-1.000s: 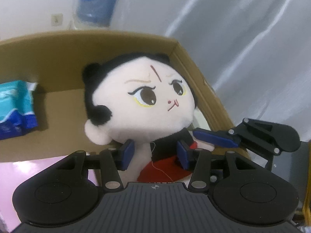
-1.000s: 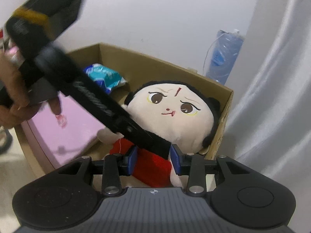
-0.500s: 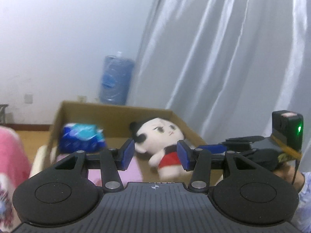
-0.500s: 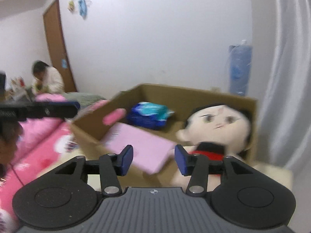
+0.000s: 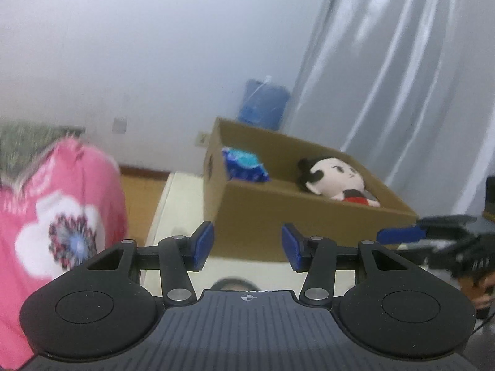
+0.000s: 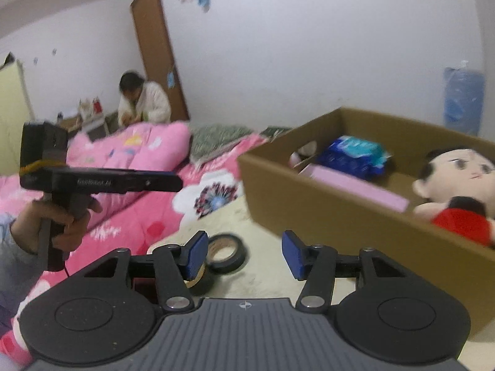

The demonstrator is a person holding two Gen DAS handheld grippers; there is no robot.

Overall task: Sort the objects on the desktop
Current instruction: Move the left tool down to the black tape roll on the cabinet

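Two grippers, both empty. The left gripper (image 5: 247,245) holds its blue pads parted with nothing between them; the right gripper (image 6: 244,253) is opening its jaws, which also enclose nothing. Just ahead of the right jaws and partly behind the left pad lie two rolls of dark tape (image 6: 225,252) on the cream desktop (image 6: 263,275), probably the next things to sort, since they remain outside the container. Beyond and to the right of the jaws stands the cardboard box (image 6: 324,216), the apparent collection point: it already holds a plush doll (image 6: 458,182) in a red garment, a blue tissue pack (image 6: 355,154) and a flat pink item (image 6: 355,188). The doll lies on its back against the far wall, presumably as it was dropped. To the left, the person's hand (image 6: 58,222) grips the other tool's handle; lettering on its black bar is too blurred to read. A pink floral quilt (image 6: 130,167) lies farther left.
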